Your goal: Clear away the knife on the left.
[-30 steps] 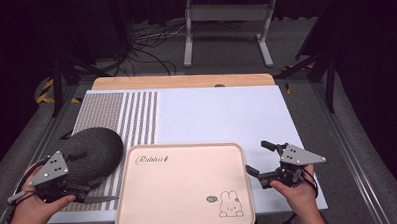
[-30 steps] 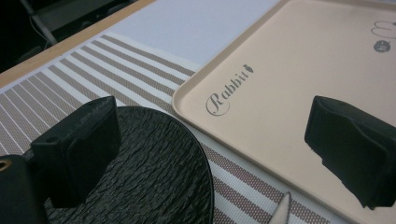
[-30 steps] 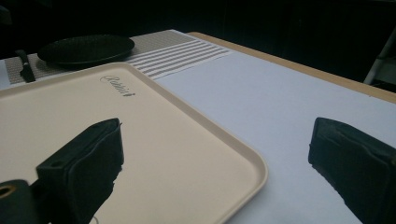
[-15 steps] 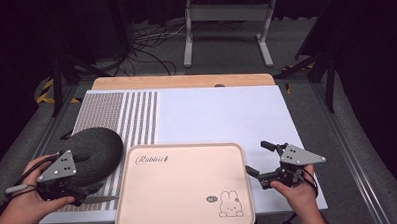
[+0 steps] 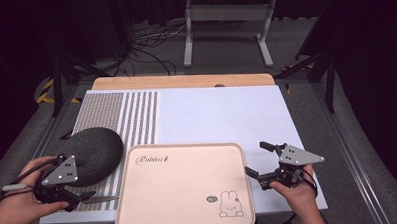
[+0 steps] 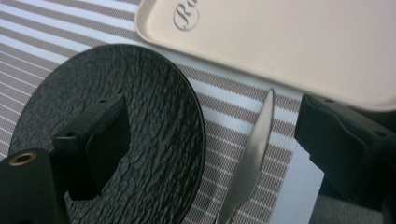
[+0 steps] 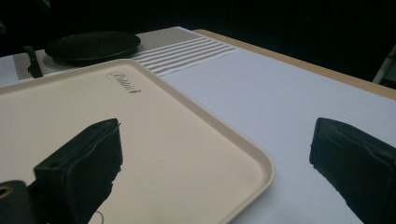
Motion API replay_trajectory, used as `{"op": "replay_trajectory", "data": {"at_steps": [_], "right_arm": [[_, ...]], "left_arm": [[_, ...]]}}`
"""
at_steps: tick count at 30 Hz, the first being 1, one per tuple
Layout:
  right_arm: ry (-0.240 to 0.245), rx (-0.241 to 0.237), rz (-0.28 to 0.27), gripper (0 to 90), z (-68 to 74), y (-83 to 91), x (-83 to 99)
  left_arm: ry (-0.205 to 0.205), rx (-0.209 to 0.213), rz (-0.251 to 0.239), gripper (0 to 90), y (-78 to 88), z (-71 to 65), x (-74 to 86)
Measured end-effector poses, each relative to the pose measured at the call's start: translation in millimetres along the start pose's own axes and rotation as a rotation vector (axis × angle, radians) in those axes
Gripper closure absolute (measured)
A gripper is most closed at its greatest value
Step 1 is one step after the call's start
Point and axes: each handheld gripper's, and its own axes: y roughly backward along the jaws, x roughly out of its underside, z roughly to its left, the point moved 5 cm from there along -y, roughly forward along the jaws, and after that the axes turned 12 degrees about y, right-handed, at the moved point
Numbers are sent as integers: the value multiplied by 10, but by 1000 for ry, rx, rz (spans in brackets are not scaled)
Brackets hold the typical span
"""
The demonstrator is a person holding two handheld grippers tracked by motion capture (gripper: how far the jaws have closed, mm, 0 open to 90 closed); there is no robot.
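- Steel knife (image 6: 250, 163) lies between the left gripper's (image 5: 84, 198) wide, closing jaws, ungrasped, at the plate's (image 5: 95, 150) 5 o'clock
- Tray (image 5: 185, 220) bare; right gripper (image 5: 261, 162) open

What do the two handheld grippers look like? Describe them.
Both the left gripper and the right gripper are black two-jaw tools, each topped by a grey three-cornered plate with small dark dots. The jaws are blocky black pads. A dark cable trails from the left one.
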Motion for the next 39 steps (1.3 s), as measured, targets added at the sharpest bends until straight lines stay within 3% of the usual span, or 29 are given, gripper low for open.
{"op": "replay_trajectory", "data": {"at_steps": [7,19,39], "right_arm": [[8,-3,-1,29,7,-4,-2],[8,-16,-12,26,27,-17,-18],[12,-29,-14,26,37,-30,-20]], "left_arm": [[-58,10,92,141,-8,1,75],[-148,58,324,244,-32,30,283],[-194,100,577,400,-200,129,515]]}}
